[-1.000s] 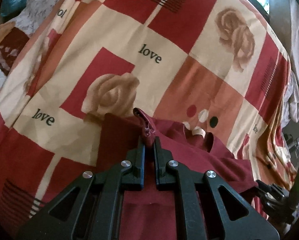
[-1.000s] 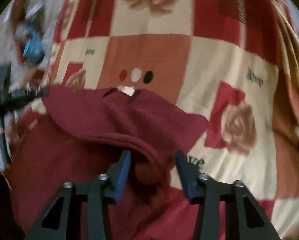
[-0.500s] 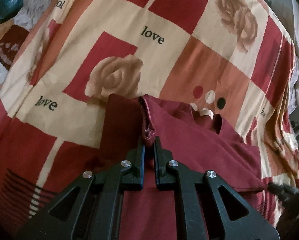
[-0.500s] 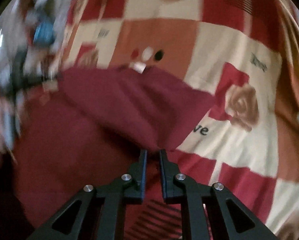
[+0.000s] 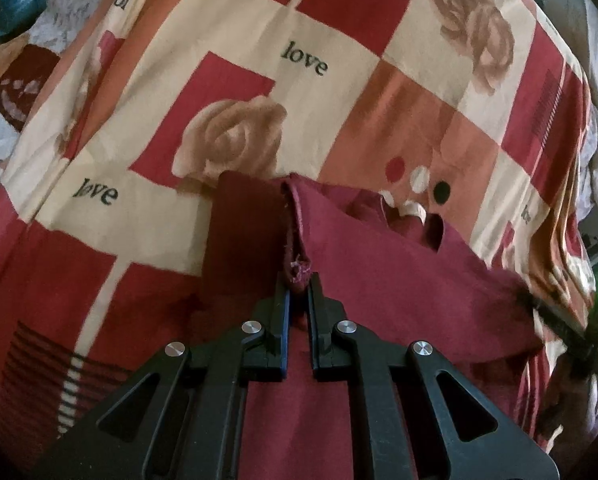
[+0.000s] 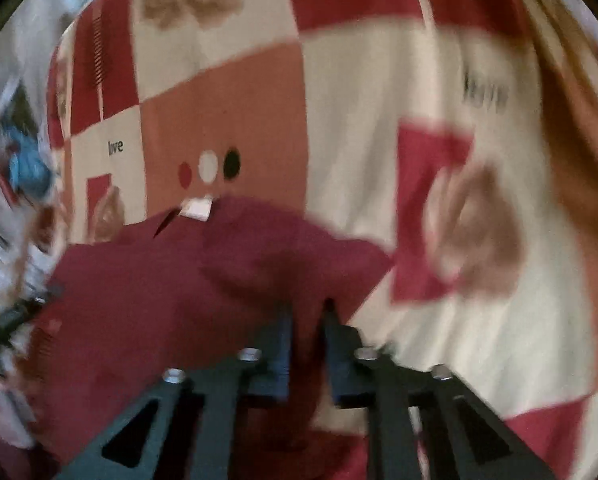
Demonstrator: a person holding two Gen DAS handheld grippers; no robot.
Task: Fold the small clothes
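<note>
left gripper pinches maroon shirt hem | right gripper narrow on cloth | advice: lift evenly, keep fold edge taut

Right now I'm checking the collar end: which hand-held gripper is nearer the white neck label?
Right, I'd judge, narrowly. The right hand-held gripper grips the maroon garment below the white neck label; the left hand-held gripper pinches an edge leftward.

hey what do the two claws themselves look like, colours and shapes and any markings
Left claw: black plastic, angular links with triangular cutouts, four silver round bolt heads, a blue strip lining one finger. Right claw: same black frame with silver bolts, blurred, fingers look bluish. No cables, sleeves or lettering visible.
</note>
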